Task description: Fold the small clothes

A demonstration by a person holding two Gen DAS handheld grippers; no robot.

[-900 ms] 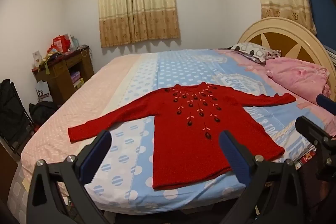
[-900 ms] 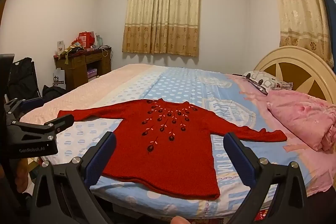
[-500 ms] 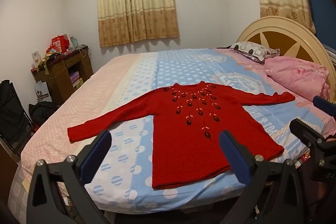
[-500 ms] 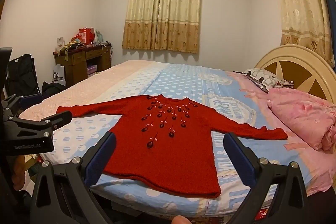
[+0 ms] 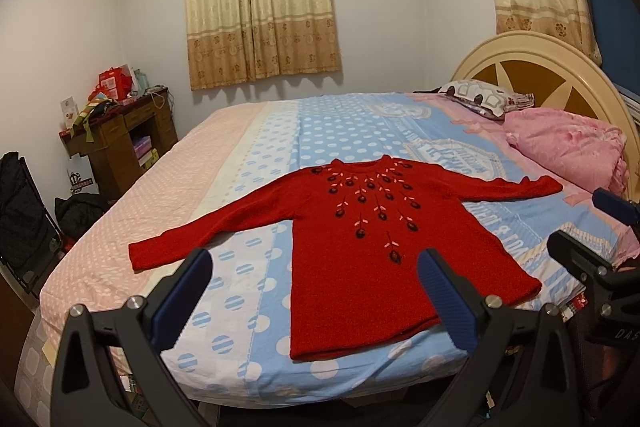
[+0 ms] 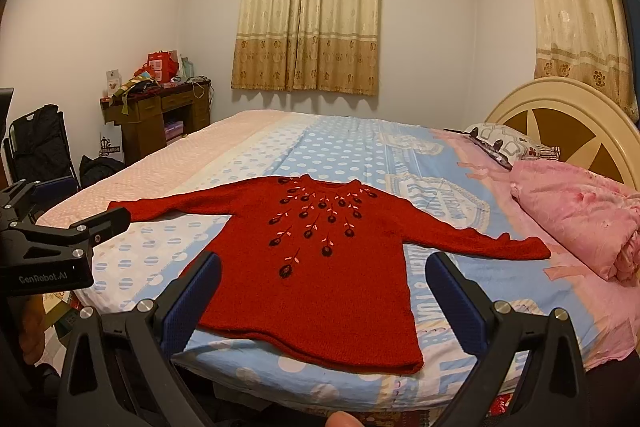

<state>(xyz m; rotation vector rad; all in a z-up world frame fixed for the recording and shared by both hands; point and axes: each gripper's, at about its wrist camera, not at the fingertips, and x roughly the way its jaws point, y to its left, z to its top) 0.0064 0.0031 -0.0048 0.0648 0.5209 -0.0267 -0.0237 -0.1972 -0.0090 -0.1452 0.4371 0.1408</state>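
Both wide apart, left gripper point(image 5: 316, 291) fingers empty, right gripper point(image 6: 324, 295) fingers empty, above red sweater point(image 5: 384, 247)

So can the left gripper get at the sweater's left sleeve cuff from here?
Probably yes: the left gripper is open and empty, and nothing lies between it and the red sweater's cuff on the bed.

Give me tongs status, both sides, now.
Left tongs: open, empty, short of the red sweater.
Right tongs: open, empty.
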